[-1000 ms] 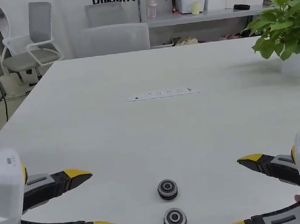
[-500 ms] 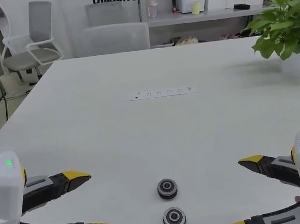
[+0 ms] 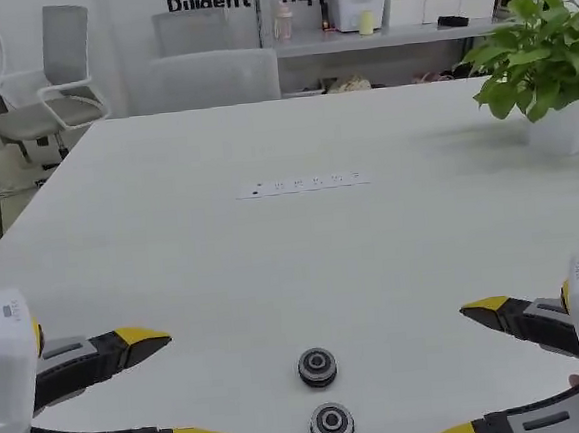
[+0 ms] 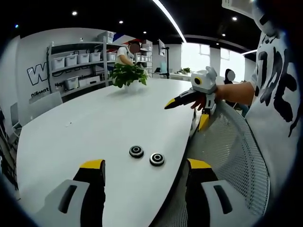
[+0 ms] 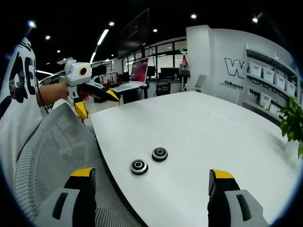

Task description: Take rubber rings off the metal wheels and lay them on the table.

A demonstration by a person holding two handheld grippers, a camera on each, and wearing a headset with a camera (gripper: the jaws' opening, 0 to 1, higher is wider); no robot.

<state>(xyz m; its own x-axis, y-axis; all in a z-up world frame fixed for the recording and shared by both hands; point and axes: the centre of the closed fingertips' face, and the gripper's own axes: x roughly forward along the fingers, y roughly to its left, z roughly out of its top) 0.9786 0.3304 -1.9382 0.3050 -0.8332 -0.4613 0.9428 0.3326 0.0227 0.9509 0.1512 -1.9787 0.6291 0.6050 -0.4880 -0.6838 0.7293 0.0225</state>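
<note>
Head view: potted plant (image 3: 532, 47), green leaves, white pot (image 3: 563, 125), far right. Socket strip (image 3: 305, 184) lies flat, centre. Behind it: grey chair back (image 3: 214, 79), and a white-framed office chair (image 3: 44, 95) at left rear. Wall shelf (image 3: 396, 34) carries a lidded white storage box (image 3: 356, 3), a bottle (image 3: 281, 22) and a small yellow cup (image 3: 365, 20). Black wall lettering (image 3: 207, 0) above, top edge cut off.
Left gripper view: rack (image 4: 78, 66) of white bins.
Right gripper view: open laptop (image 5: 139, 71); grey mesh chair (image 5: 61, 142) close by.

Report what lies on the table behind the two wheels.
Beyond the far wheel and near wheel lies bare table, then a flat white strip, with a potted plant far right. The table directly beneath each wheel is covered.
</note>
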